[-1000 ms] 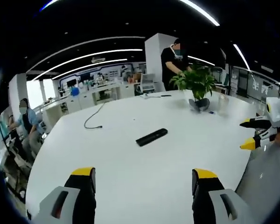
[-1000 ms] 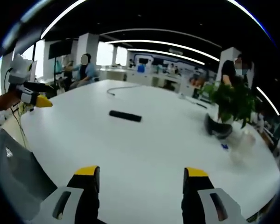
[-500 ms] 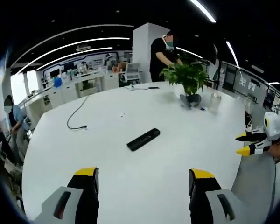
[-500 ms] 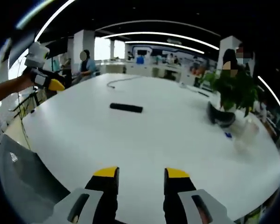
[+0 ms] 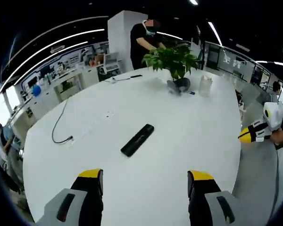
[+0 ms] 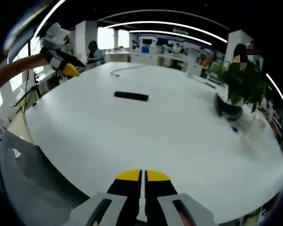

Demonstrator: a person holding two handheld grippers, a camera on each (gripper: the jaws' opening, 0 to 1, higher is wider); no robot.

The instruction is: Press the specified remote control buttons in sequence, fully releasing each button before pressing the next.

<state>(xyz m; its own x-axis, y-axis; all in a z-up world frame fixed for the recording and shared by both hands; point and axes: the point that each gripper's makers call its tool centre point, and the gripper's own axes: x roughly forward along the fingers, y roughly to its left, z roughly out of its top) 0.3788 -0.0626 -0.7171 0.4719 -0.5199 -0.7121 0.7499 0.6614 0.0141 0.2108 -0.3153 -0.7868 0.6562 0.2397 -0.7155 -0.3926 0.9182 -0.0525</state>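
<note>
A black remote control (image 5: 137, 140) lies flat near the middle of the white round table (image 5: 198, 127); in the right gripper view the remote control (image 6: 130, 96) sits far ahead. My left gripper (image 5: 144, 180) hovers above the table's near part, open, with nothing between its yellow-tipped fingers. My right gripper (image 6: 142, 175) is shut with its tips together, empty, over the table's near edge. The right gripper (image 5: 249, 135) also appears at the right of the left gripper view, and the left gripper (image 6: 66, 69) at the upper left of the right gripper view, held by a hand.
A potted green plant (image 5: 172, 59) (image 6: 239, 87) stands at the far side with a clear cup (image 5: 205, 85) beside it. A black cable (image 5: 59, 127) lies on the table's left. A grey chair back (image 6: 23, 179) is close by. People stand and sit beyond the table.
My right gripper has gone from wide open to shut. Both cameras have moved closer over the table; the remote lies where it was.
</note>
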